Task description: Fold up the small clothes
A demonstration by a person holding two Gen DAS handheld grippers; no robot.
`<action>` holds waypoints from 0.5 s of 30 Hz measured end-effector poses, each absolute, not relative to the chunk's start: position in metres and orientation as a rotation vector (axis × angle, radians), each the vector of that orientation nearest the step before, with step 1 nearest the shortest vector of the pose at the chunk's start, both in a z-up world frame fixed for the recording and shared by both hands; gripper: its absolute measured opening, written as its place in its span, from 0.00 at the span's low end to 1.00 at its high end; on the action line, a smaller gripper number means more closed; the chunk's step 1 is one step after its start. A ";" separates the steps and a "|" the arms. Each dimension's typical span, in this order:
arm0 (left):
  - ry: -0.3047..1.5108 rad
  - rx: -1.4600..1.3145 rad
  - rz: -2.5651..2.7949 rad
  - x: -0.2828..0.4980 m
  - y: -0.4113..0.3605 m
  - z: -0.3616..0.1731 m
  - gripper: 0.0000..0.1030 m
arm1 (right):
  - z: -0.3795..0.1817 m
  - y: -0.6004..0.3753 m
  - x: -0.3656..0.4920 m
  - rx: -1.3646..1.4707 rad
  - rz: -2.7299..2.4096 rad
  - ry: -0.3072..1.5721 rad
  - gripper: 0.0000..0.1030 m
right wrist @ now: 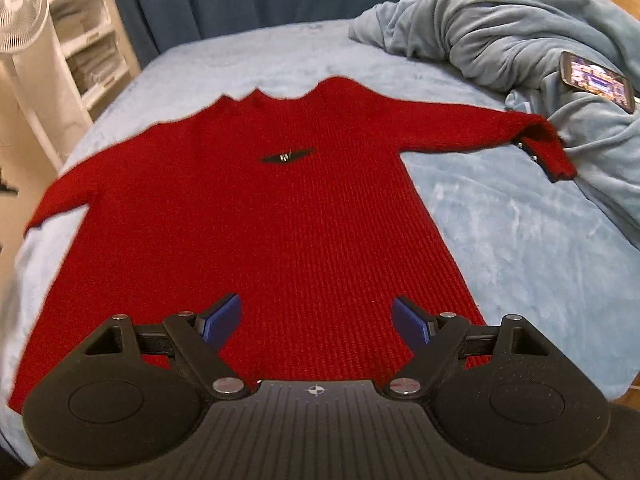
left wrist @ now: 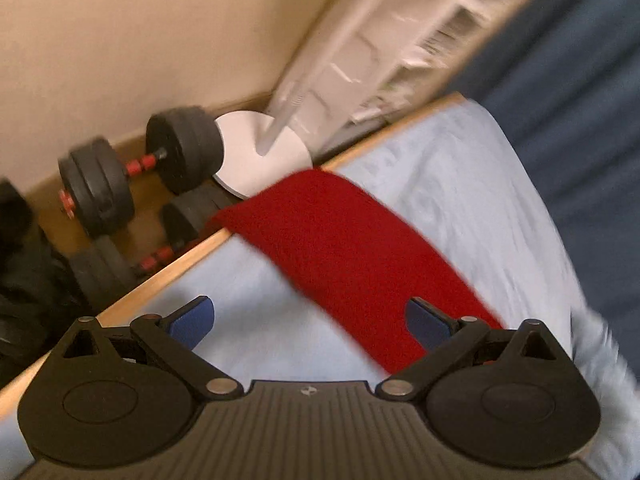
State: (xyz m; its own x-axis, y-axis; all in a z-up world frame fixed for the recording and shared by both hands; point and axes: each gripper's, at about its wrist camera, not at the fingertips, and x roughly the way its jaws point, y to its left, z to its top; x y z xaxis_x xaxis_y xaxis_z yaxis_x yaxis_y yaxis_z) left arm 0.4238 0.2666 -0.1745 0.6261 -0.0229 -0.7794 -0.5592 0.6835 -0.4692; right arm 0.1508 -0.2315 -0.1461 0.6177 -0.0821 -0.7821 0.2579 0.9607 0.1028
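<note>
Your red sweater (right wrist: 256, 216) lies flat on the bed (right wrist: 500, 232), collar away from you, hem nearest, sleeves out sideways, the left one (left wrist: 340, 248) reaching the bed's edge. It's likely soft, limp knit: pinch a cuff or shoulder. Left gripper (left wrist: 310, 322) and right gripper (right wrist: 318, 322) both spread, empty.

Both the left claw (left wrist: 310, 322) and the right claw (right wrist: 317, 320) tilt downward, jaws spread wide, empty.

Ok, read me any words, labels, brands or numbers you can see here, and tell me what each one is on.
No text here can be read.
Phone screen: lit, contents too small to read.
Sweater chest badge: no legible lettering.
Fan hub: mark too blurred.
Gripper bodies: a small round emblem only, no words.
</note>
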 end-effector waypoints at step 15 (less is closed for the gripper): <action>0.724 -0.514 0.505 0.511 0.236 -0.135 0.16 | -0.188 -0.267 0.161 0.225 -0.232 0.951 0.81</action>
State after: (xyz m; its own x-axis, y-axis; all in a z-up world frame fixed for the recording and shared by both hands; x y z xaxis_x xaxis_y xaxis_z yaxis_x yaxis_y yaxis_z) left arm 0.5114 0.2363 -0.1353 0.6434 0.2508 -0.7233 -0.5920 0.7621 -0.2623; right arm 0.1607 -0.2674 -0.1881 0.5598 -0.0966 -0.8230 0.2929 0.9521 0.0875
